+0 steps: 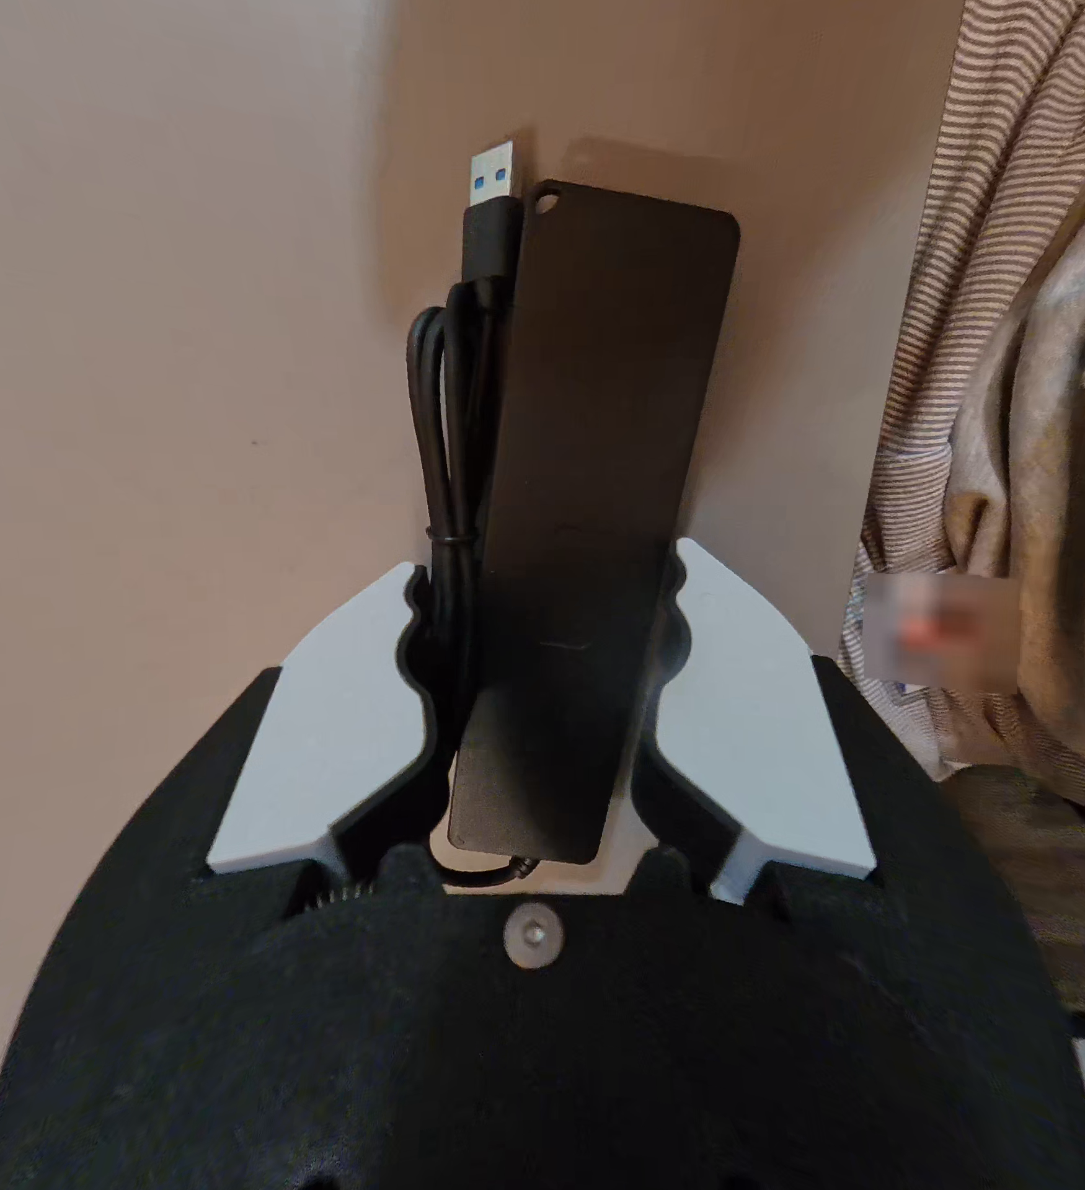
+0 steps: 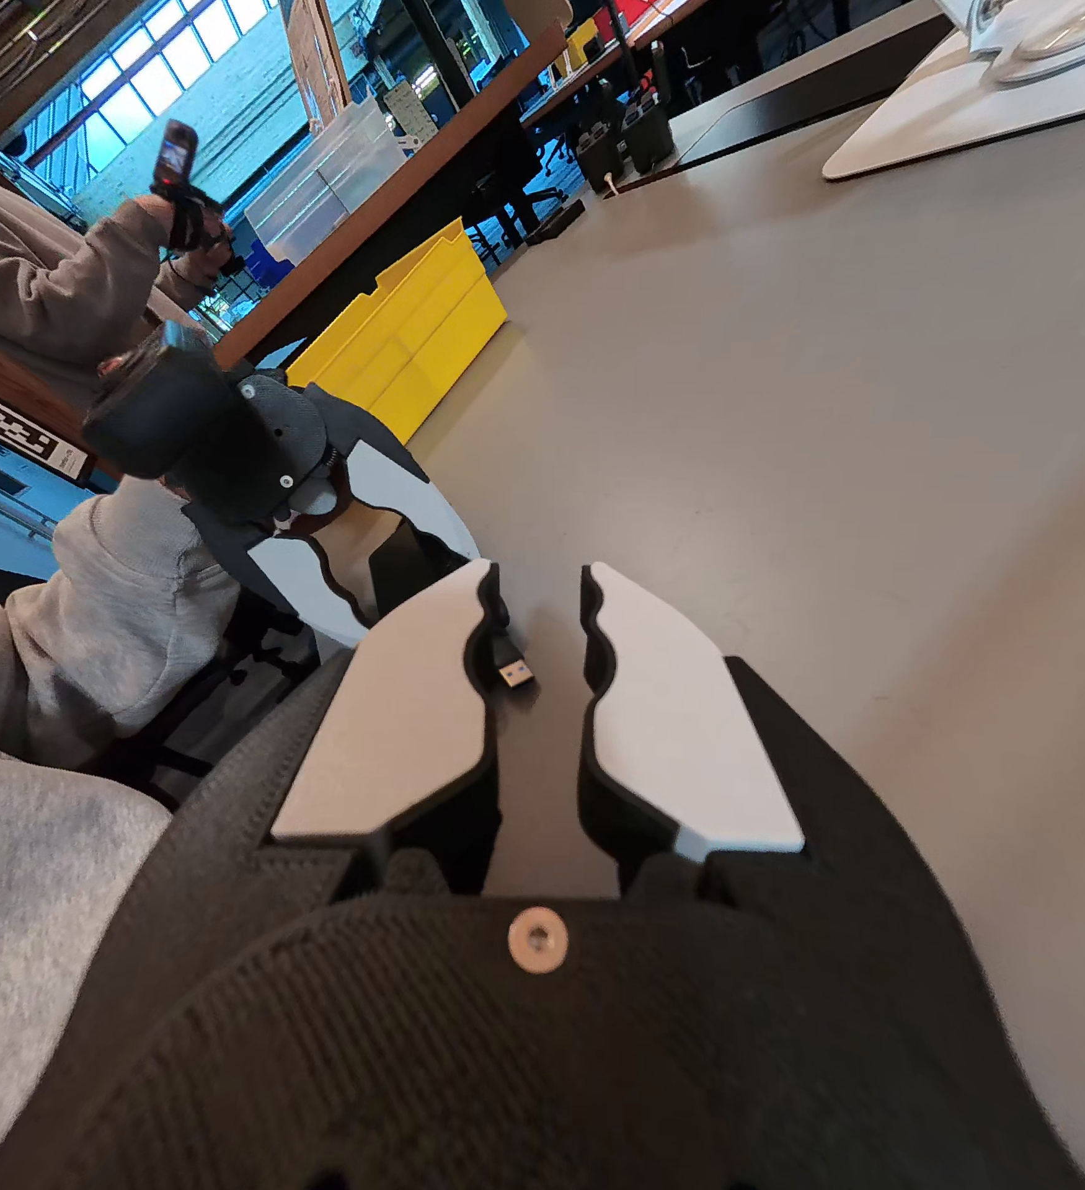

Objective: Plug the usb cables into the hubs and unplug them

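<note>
In the left wrist view my left gripper (image 1: 546,566) is shut on a flat black USB hub (image 1: 598,412) together with its tied-up black cable (image 1: 450,489). The cable's blue-tongued USB plug (image 1: 496,177) lies beside the hub's far end, over the beige table (image 1: 140,386). In the right wrist view my right gripper (image 2: 540,570) is open, low over the table (image 2: 785,451). The same USB plug (image 2: 515,671) lies between its fingers, close to the left finger (image 2: 398,708). The left gripper (image 2: 359,547) and the hub (image 2: 398,566) show just behind, partly hidden.
Stacked yellow bins (image 2: 411,348) stand at the table's far edge. A white board (image 2: 978,109) with a clear dish lies at the top right. My grey sleeve (image 2: 108,618) is at the left. Another person's arm (image 2: 44,283) is farther back. Striped fabric (image 1: 978,322) is at the right.
</note>
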